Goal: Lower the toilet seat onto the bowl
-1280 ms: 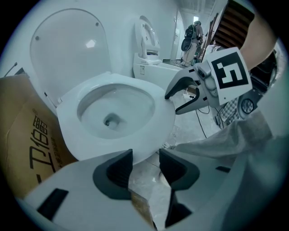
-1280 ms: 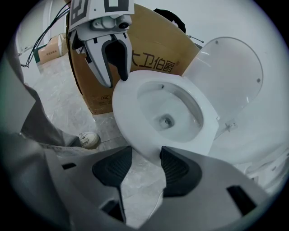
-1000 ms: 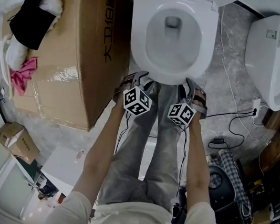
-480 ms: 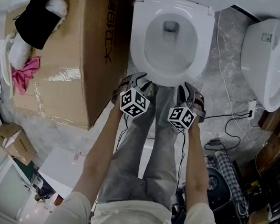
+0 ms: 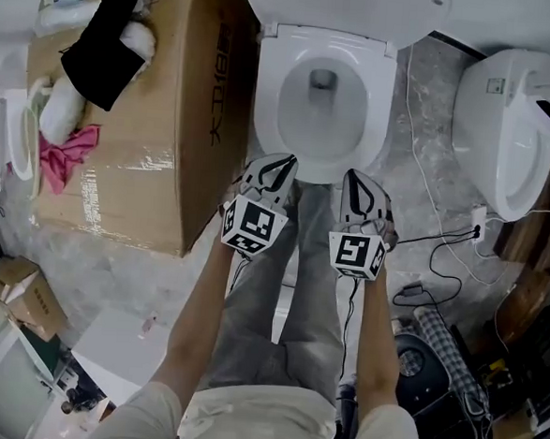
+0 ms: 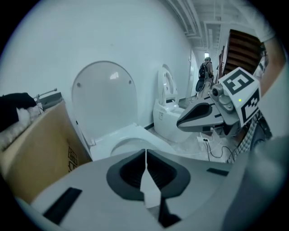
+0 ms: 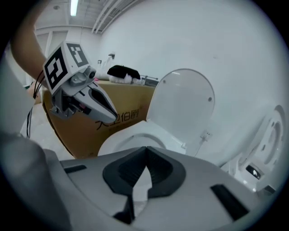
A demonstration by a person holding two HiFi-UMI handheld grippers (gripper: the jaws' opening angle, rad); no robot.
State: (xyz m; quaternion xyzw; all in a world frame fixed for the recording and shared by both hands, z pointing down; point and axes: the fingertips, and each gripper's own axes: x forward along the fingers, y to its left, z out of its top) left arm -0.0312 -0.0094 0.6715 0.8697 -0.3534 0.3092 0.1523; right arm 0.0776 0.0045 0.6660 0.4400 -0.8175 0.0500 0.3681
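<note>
The white toilet seat [image 5: 382, 104] lies flat on the bowl, and the lid [image 6: 104, 97] stands upright behind it. My left gripper [image 5: 281, 162] and right gripper [image 5: 354, 177] hover side by side just in front of the bowl's front rim, above the person's grey trouser legs. Both have just been closing and are now shut, with nothing between the jaws. In the left gripper view the tips [image 6: 145, 152] meet over the seat [image 6: 131, 135]. The right gripper view shows its tips [image 7: 145, 161] together, with the seat [image 7: 135, 133] and the lid [image 7: 185, 103] beyond.
A large cardboard box [image 5: 140, 129] stands against the toilet's left side, with a black garment [image 5: 104, 42] and a pink cloth [image 5: 68, 157] on it. A second white toilet [image 5: 507, 127] is at the right. Cables [image 5: 442, 244] trail over the marble floor.
Both grippers have lifted away from the bowl's front rim towards the camera, and their jaws have closed. The seat stays down on the bowl.
</note>
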